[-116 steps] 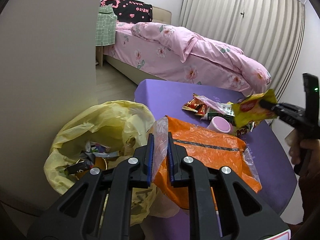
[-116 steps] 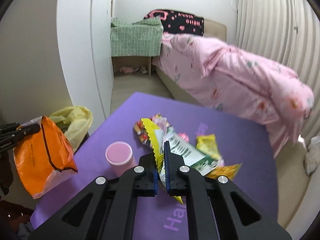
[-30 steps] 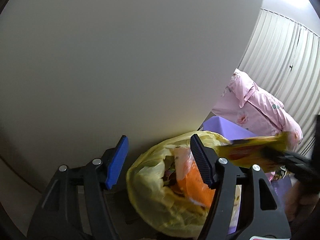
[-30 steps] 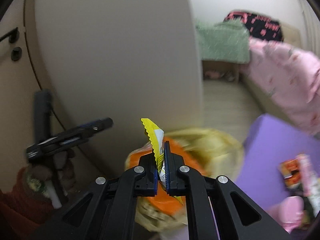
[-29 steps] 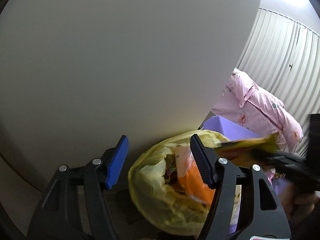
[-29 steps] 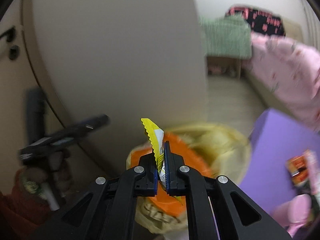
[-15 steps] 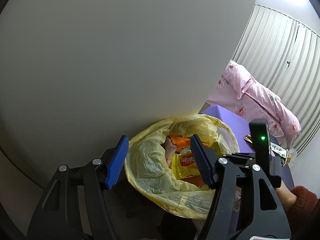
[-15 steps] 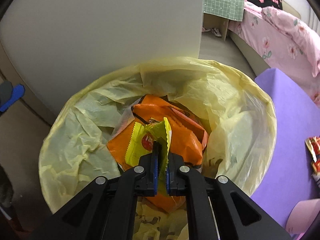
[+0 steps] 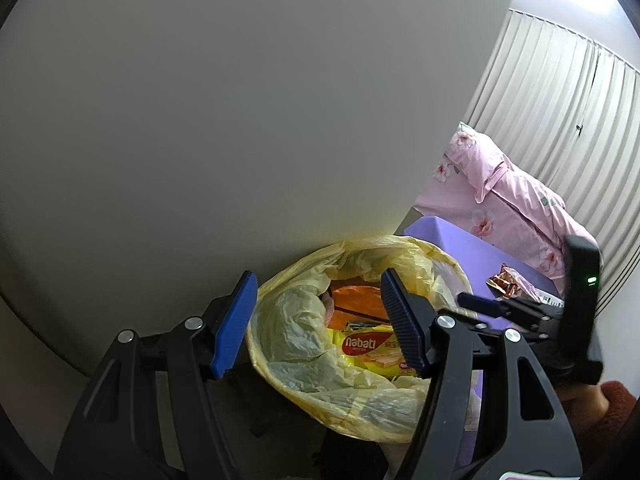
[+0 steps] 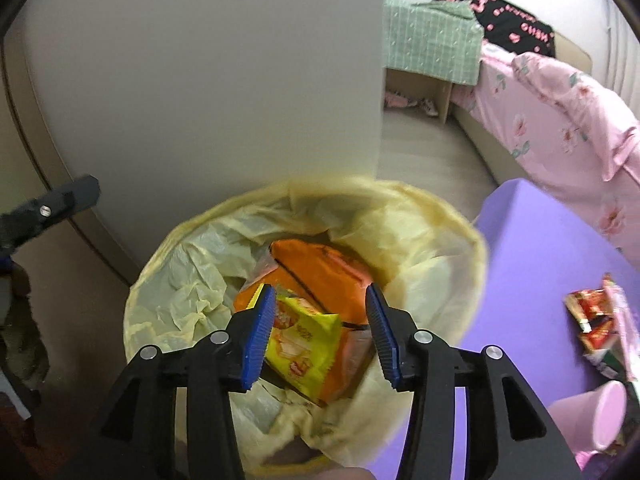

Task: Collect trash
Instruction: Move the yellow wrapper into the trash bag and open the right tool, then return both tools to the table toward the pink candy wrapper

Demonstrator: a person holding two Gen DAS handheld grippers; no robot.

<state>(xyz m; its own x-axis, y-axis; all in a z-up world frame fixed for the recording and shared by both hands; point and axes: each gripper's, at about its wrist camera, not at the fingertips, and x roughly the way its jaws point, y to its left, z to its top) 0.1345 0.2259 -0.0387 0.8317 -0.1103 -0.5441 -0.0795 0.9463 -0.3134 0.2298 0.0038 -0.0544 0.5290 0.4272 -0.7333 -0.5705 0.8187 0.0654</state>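
A bin lined with a yellow bag stands by the wall. Inside it an orange plastic bag lies with a yellow wafer wrapper on top. My right gripper hangs over the bin's mouth, jaws opening, and the wrapper lies loose below them, touched by neither pad. My left gripper hovers beside the bin, open and empty. In the left wrist view the right gripper reaches in from the right, a hand behind it.
A purple table adjoins the bin, carrying red snack wrappers and a pink cup. A pink-covered bed and curtains lie beyond. A plain wall panel stands directly behind the bin.
My right gripper dropped over the bin and opened, letting go of the yellow wrapper, which now lies on the orange bag. The left gripper stayed put and open.
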